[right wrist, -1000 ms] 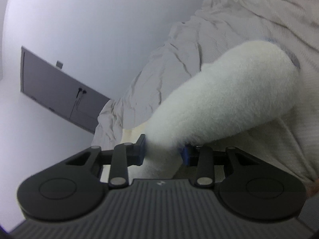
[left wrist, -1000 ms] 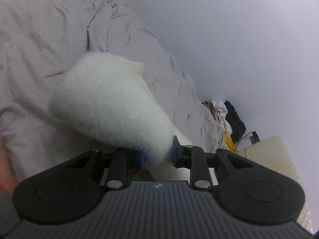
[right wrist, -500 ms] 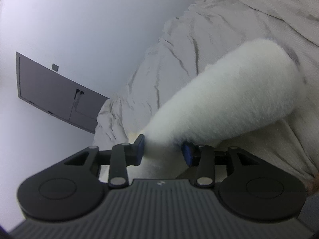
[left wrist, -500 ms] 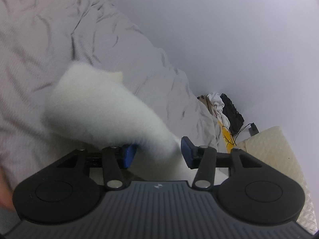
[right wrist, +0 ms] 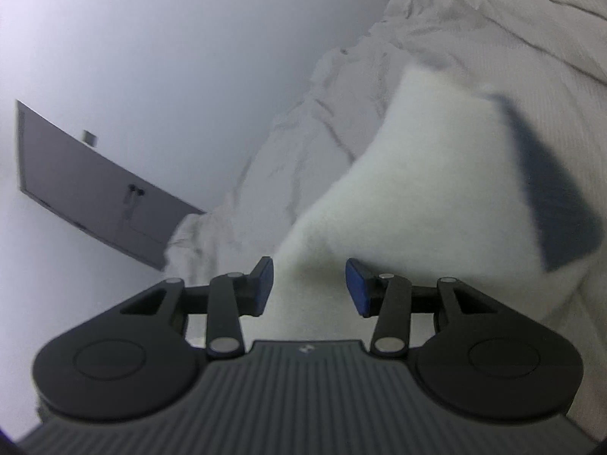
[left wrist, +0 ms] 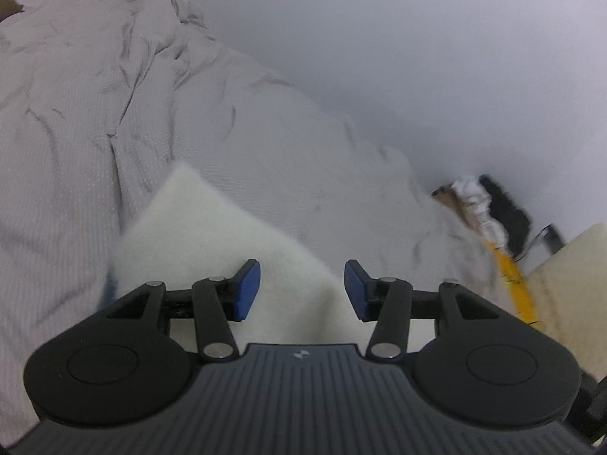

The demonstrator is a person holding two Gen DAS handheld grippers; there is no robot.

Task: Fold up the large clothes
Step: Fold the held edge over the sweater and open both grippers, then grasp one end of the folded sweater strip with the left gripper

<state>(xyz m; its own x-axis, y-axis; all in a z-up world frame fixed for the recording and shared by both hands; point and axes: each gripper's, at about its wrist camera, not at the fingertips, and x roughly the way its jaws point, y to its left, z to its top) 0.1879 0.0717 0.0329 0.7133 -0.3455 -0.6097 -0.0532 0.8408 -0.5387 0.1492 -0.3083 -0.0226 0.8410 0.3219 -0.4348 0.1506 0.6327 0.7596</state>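
Note:
A white fleece garment (left wrist: 212, 235) lies on the rumpled grey bedding (left wrist: 76, 113). My left gripper (left wrist: 299, 288) is open just above its near edge; both blue pads stand apart from the fabric. In the right wrist view the same fleece (right wrist: 436, 189) spreads out ahead, with a dark grey-blue panel (right wrist: 550, 189) at its right side. A narrow part of the fleece runs in between the fingers of my right gripper (right wrist: 309, 284), which is open, its pads not pressing on the fabric. The garment's near edge is hidden behind both gripper bodies.
The grey bedding (right wrist: 531, 38) runs up to a plain white wall. A pile of white cloth, a black item and something yellow (left wrist: 481, 204) sits past the bed's far corner, beside a cream quilted surface (left wrist: 561, 265). A grey door (right wrist: 87, 189) shows at left.
The left jaws opened and let go of the fleece, which dropped from a lifted bulge to lie flatter. The right jaws widened too. Both grippers slid sideways along the bed.

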